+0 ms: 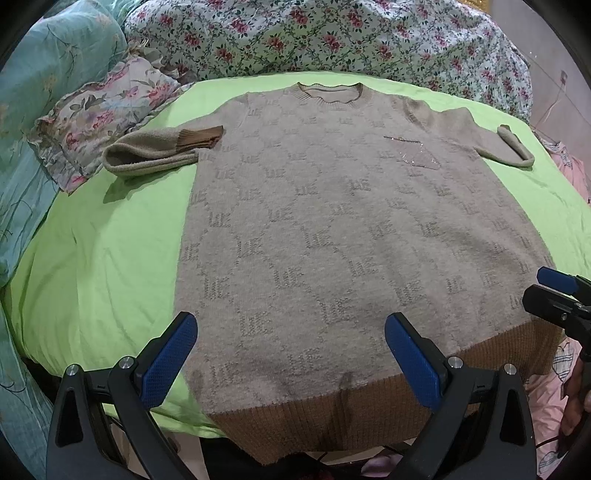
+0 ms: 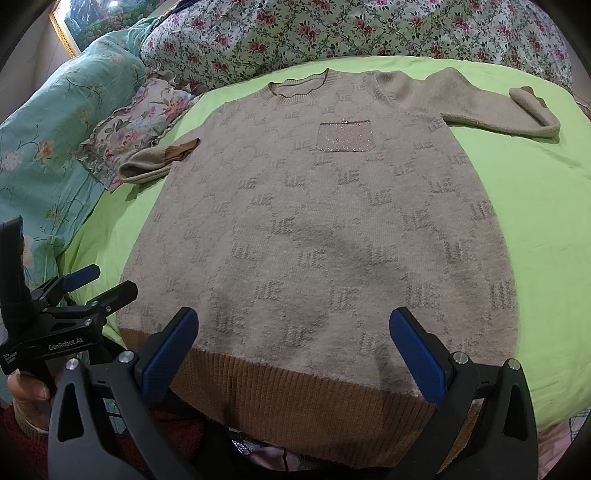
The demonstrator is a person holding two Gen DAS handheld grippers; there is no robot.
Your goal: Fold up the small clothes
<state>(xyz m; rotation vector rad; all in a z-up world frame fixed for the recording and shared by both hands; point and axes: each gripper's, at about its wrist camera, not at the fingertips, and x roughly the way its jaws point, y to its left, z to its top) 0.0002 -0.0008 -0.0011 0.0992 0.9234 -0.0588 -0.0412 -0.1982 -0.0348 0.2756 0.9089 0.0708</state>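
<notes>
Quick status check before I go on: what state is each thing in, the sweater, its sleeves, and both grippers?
sweater: spread flat, front up, unfolded, hem at the near edge
left-side sleeve: folded back on itself, cuff toward the body
right-side sleeve: stretched outward, end curled
left gripper: open, holding nothing, above the hem
right gripper: open, holding nothing, above the hem
green sheet: spread under the sweater

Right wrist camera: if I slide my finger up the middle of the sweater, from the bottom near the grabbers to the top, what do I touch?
Brown ribbed hem → beige knit body with letter pattern → sparkly chest pocket → ribbed neckline → green sheet → floral quilt.
</notes>
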